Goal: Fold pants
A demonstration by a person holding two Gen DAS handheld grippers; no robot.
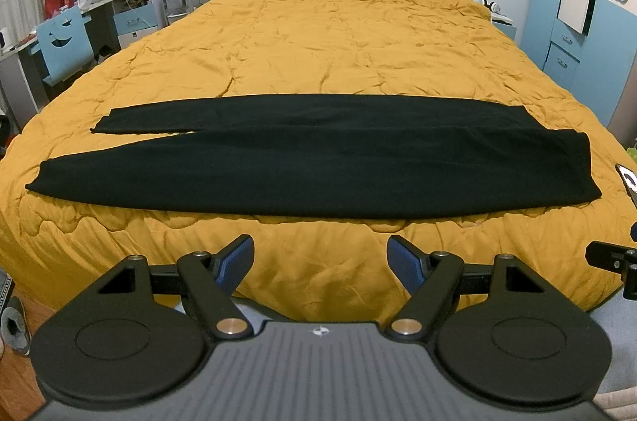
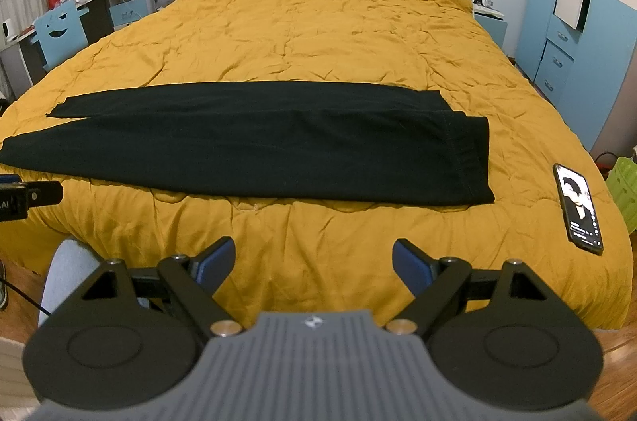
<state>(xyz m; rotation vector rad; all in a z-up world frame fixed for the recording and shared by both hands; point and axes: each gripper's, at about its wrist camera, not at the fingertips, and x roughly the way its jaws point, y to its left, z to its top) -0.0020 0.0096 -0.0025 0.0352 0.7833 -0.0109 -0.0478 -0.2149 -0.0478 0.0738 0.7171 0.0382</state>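
Note:
Black pants (image 1: 318,158) lie flat across the near part of a bed with a mustard quilt (image 1: 338,34), folded lengthwise, one leg on the other. The waistband is at the right, the leg ends at the left, slightly apart. They also show in the right wrist view (image 2: 258,142). My left gripper (image 1: 320,253) is open and empty, held off the bed's near edge, short of the pants. My right gripper (image 2: 312,257) is open and empty, also short of the pants, toward the waistband end. Part of each gripper shows at the other view's edge.
A phone (image 2: 579,208) lies on the quilt right of the waistband. A desk with a blue chair (image 1: 63,42) stands left of the bed, a blue wardrobe (image 1: 577,22) right, a green basket (image 2: 625,186) on the floor at right.

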